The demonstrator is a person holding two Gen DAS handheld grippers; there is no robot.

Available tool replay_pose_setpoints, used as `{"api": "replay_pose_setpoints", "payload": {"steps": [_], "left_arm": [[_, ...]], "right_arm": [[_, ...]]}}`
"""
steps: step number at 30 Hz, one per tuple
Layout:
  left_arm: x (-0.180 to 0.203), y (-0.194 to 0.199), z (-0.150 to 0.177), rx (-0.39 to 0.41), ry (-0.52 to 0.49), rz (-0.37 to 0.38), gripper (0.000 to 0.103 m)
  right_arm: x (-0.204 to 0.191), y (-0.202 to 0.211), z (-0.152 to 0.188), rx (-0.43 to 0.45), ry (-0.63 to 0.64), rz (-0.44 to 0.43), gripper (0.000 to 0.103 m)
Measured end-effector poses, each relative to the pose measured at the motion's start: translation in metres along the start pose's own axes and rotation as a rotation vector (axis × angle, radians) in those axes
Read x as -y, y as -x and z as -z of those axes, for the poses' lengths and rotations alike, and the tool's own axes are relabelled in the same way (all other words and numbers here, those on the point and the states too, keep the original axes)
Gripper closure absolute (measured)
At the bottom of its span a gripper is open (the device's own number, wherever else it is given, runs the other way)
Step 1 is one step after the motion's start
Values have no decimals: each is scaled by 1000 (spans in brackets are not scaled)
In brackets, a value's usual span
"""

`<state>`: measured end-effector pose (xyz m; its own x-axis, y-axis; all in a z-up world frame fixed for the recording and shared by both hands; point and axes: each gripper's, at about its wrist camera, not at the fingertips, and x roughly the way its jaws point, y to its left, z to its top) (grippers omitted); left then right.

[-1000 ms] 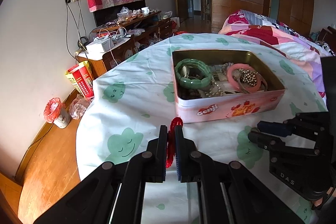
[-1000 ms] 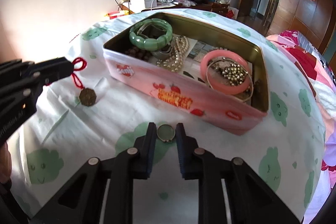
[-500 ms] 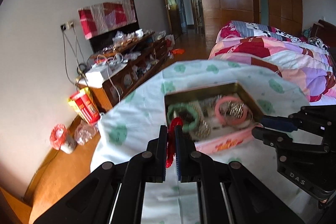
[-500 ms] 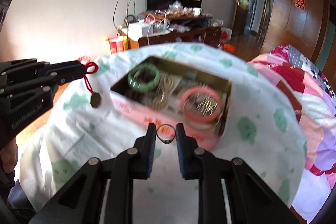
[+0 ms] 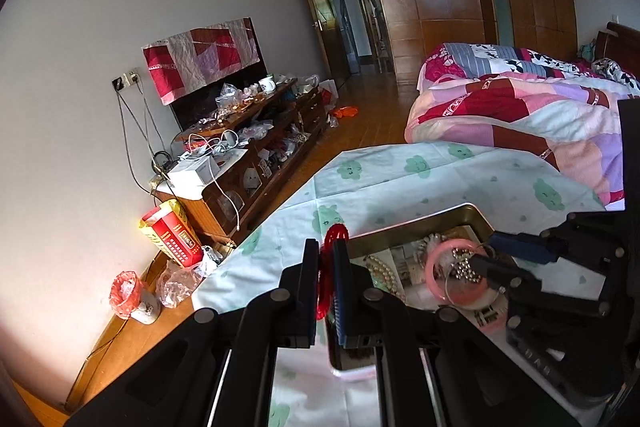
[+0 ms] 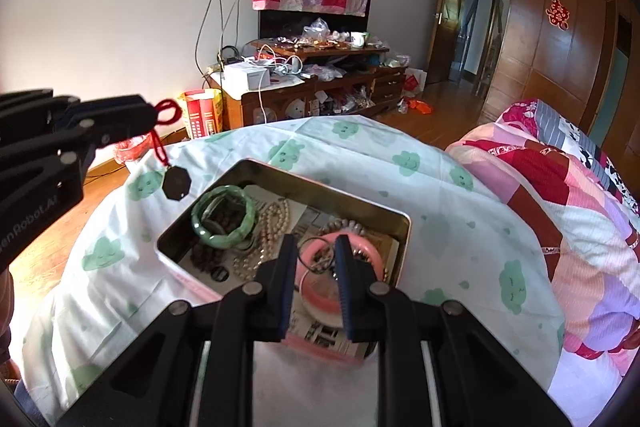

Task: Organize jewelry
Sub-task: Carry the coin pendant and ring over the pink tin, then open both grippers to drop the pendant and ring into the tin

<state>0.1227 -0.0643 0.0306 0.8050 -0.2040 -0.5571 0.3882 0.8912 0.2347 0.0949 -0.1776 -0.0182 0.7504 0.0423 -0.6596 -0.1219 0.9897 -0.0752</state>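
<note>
A pink tin (image 6: 403,227) on the table holds a green bangle (image 6: 224,217), a pink bangle (image 6: 362,247) and pearl strands (image 6: 276,223). My left gripper (image 5: 328,253) is shut on a red cord (image 5: 334,235); in the right wrist view the left gripper (image 6: 150,113) holds the cord (image 6: 166,113) high, its dark octagonal pendant (image 6: 176,183) dangling over the tin's left corner. My right gripper (image 6: 317,251) is shut on a thin metal ring (image 6: 318,259) and hovers above the pink bangle. It also shows in the left wrist view (image 5: 480,259).
The table has a pale cloth with green cloud prints (image 6: 344,131). A bed with a patchwork quilt (image 6: 560,187) lies to the right. A cluttered wooden cabinet (image 6: 320,83) stands along the far wall. A red box (image 5: 172,239) sits on the floor.
Both grippers have risen and moved forward over the tin. The pendant has lifted off the cloth and now hangs free. The ring now hangs above the pink bangle.
</note>
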Motion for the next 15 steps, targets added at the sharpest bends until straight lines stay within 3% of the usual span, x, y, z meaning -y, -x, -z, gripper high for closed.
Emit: {"api": "replay_pose_setpoints", "payload": {"steps": [7, 10, 11, 14, 15], "left_arm": [[8, -36, 10, -57, -1, -9, 97], [8, -45, 17, -78, 15, 6, 91], [9, -49, 19, -93, 11, -8, 83], [8, -48, 23, -85, 16, -61, 30], [6, -43, 24, -61, 28, -72, 20]], "right_arm": [[9, -25, 10, -27, -26, -3, 81], [11, -31, 15, -36, -27, -4, 81], [12, -34, 17, -41, -27, 1, 79], [14, -35, 21, -50, -33, 4, 61], [15, -33, 22, -45, -35, 14, 61]]}}
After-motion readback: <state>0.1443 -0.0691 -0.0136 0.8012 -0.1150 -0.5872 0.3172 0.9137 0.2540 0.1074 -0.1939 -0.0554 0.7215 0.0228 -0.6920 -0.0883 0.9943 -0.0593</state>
